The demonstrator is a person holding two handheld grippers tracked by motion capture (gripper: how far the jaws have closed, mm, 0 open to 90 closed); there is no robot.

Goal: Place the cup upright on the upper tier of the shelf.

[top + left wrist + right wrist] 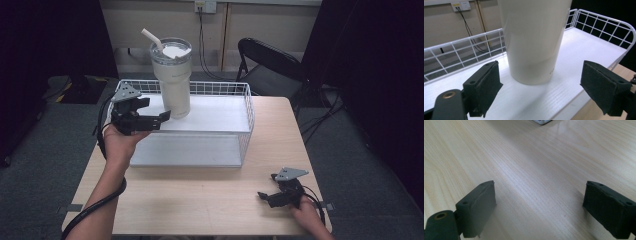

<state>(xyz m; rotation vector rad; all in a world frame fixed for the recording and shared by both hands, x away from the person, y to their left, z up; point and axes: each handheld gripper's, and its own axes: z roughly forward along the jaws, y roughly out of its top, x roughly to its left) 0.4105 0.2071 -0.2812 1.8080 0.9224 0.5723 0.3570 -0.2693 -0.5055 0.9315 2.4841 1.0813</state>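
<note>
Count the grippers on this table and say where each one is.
2. The left gripper is held open at the wire basket, just short of the tumbler. The right gripper rests open on the table near its front right corner.

My light wood counter (200, 200) carried a white wire basket (248, 112) at its far side; my right hand-held gripper (274, 196) rested near its front right corner.

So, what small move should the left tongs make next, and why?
Probably ease the left tongs forward until the pads flank the tumbler, then close. Their jaws stand open, just short of its base, apart from it. The tumbler stands upright in the wire basket; the right tongs rest open on the table.
</note>
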